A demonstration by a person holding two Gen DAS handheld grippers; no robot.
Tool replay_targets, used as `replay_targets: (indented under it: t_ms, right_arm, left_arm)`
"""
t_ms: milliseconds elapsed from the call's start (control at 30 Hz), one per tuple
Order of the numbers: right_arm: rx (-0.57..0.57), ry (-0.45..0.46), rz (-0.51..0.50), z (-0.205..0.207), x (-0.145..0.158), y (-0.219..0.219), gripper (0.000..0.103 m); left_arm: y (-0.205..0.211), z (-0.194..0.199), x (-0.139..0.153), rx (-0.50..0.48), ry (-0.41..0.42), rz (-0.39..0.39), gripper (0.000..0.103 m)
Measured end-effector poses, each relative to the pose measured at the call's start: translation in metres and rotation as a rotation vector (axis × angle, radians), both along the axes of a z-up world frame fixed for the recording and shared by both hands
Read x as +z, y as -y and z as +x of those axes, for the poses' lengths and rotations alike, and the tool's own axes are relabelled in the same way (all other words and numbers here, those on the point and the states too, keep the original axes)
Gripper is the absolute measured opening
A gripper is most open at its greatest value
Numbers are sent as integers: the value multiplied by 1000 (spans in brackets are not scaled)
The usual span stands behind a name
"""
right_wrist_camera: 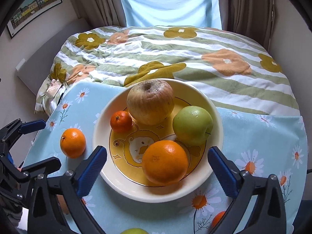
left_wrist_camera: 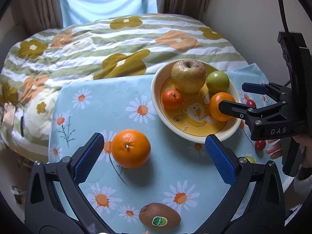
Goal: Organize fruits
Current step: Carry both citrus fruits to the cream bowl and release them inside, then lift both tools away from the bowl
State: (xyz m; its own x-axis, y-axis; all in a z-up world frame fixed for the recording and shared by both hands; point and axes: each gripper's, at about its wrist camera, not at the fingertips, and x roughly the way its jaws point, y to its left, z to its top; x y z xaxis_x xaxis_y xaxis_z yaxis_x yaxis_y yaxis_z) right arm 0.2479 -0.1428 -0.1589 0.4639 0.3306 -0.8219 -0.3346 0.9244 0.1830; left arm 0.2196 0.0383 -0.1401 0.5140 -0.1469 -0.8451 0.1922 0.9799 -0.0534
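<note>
above the bowl [right_wrist_camera: 214, 115] the right gripper [right_wrist_camera: 157, 168] gapes wide, holding nothing

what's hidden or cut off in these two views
- Green fruit: right wrist view, cut off by the bottom edge.
- Orange fruit: right wrist view, mostly behind the right gripper.
- Red cherry tomatoes: left wrist view, partly behind the right gripper's fingers.
- Kiwi sticker text: too small.
</note>
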Motion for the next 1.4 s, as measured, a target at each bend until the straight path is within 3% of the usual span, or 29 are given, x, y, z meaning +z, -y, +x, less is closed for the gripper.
replay_targets:
  t_ms: [367,1033,1400]
  right_arm:
    - [1,27,28,-16,36,17,103]
    - [-27,135,63,-84,103,51,103]
    - [-116,134,4,-137,104,51,103]
  left_arm:
    - [9,-14,37,29,71,-8,103]
    - [4,-74,94,145,206,-19,103]
    - [-18,-118,90,125,204,-44,103]
